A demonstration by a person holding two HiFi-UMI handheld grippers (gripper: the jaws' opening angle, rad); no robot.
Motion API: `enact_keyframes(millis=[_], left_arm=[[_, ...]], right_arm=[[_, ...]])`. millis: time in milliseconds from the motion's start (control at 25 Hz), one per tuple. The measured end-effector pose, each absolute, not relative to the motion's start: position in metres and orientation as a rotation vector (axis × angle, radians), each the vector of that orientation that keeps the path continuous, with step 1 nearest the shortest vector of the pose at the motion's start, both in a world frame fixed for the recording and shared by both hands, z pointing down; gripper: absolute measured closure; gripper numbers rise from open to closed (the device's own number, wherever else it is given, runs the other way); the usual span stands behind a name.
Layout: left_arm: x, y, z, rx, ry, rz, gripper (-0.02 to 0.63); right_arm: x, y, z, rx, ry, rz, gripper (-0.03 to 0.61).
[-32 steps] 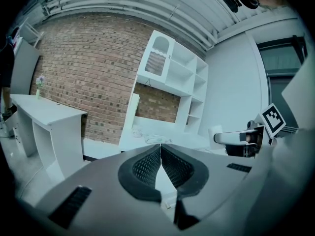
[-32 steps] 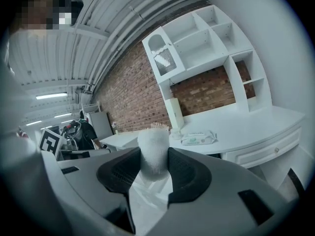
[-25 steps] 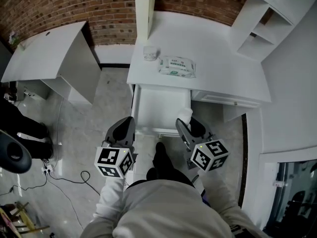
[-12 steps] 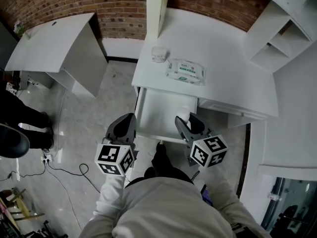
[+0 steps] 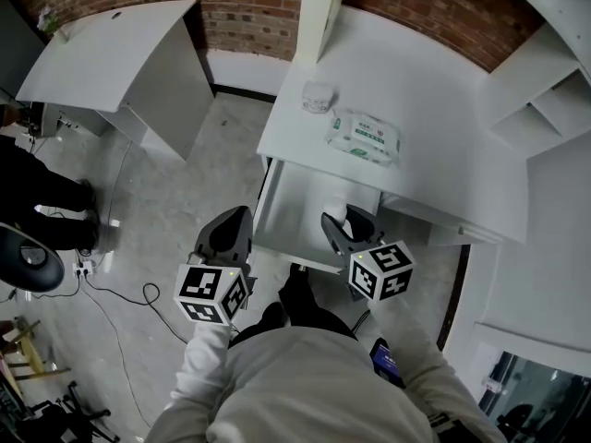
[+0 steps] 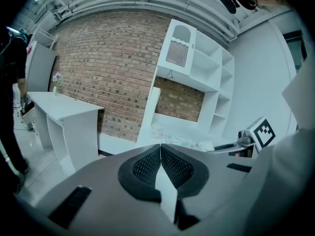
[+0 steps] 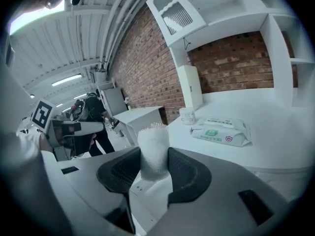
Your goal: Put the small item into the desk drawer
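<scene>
Currently the right gripper (image 7: 153,163) clamps a white roll (image 7: 153,140) upright between its pads, over the right side of the open drawer (image 5: 295,206). The left gripper (image 6: 160,154) is empty, jaws pressed together, beside the drawer's left front corner. Beyond, the desk (image 5: 434,127) carries a wipes pack (image 5: 363,137) and a tub (image 5: 318,97).

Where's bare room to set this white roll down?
The open white drawer looks bare left of the white mesh roll in the right gripper. The white desk is free right of the green-and-white wipes packet, crowded near the small white tub.
</scene>
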State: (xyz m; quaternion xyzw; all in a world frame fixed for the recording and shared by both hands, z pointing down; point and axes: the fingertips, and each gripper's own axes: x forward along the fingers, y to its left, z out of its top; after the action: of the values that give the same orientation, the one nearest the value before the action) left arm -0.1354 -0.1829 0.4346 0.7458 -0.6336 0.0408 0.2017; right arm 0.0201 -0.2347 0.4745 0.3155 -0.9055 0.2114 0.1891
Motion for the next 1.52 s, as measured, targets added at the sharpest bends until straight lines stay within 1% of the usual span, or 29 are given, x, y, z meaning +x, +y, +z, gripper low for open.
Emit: enact_keyframes(millis=[440,1120,1520], left_arm=[[-0.153,-0.186,0.449,1.977,-1.824,0.136,0.594],[-0.166,-0.174,0.469,1.836,-1.889,0.157,0.594],[-0.179,-0.165,0.482,1.751,-1.916,0.17,0.594]], right_arm=[[0.001,-0.248,0.535,0.703,-2.429,0.571,0.387],[-0.007,-0.256,0.659,0.485,-2.144,0.501,0.387],[-0.011,-0.257,0.714,0.408,-1.997,0.454,0.387]])
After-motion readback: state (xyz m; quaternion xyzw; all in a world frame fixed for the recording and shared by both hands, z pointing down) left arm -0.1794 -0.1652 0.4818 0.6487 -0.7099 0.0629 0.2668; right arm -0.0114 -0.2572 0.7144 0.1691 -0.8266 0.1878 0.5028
